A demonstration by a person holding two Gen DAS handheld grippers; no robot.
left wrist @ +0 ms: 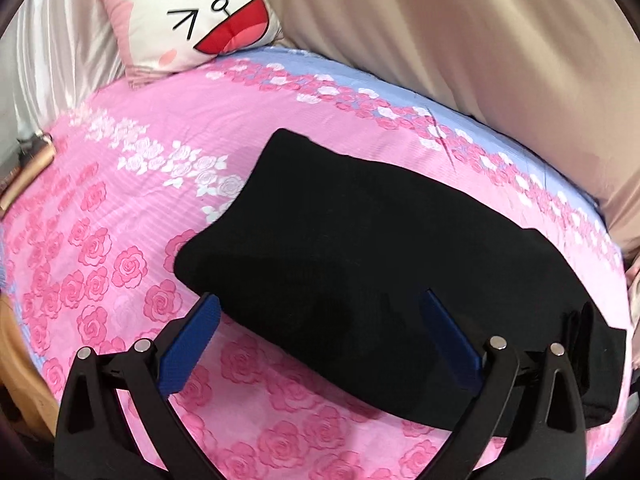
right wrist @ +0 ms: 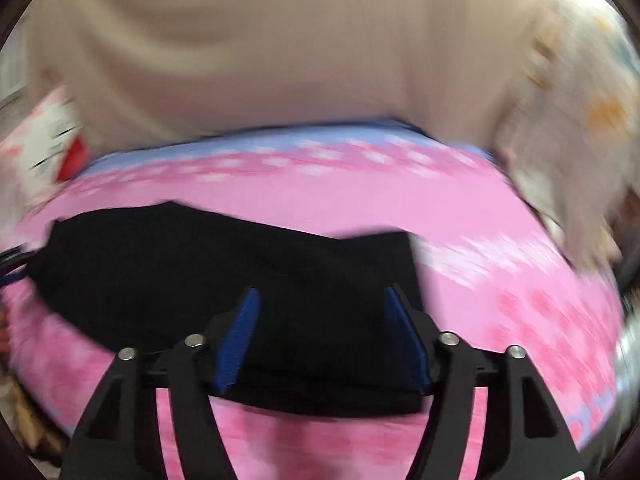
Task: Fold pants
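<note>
The black pants (left wrist: 360,256) lie folded into a thick oblong on the pink rose-print bed sheet (left wrist: 120,184), running from the middle toward the right edge. My left gripper (left wrist: 320,312) is open wide just above their near edge; its blue pads (left wrist: 192,344) touch no cloth. The right wrist view is blurred. There the pants (right wrist: 180,264) stretch from the left to the centre. My right gripper (right wrist: 320,304) hovers over their right end, its blue pads (right wrist: 240,340) standing apart with the black cloth lying behind and below them, not pinched.
A cat-face pillow (left wrist: 192,20) leans at the far end of the bed. Beige fabric (left wrist: 460,48) hangs along the far side and shiny silver cloth (left wrist: 52,60) on the left. A pale patterned cloth (right wrist: 568,152) lies at the right. The wooden bed edge (left wrist: 16,364) shows lower left.
</note>
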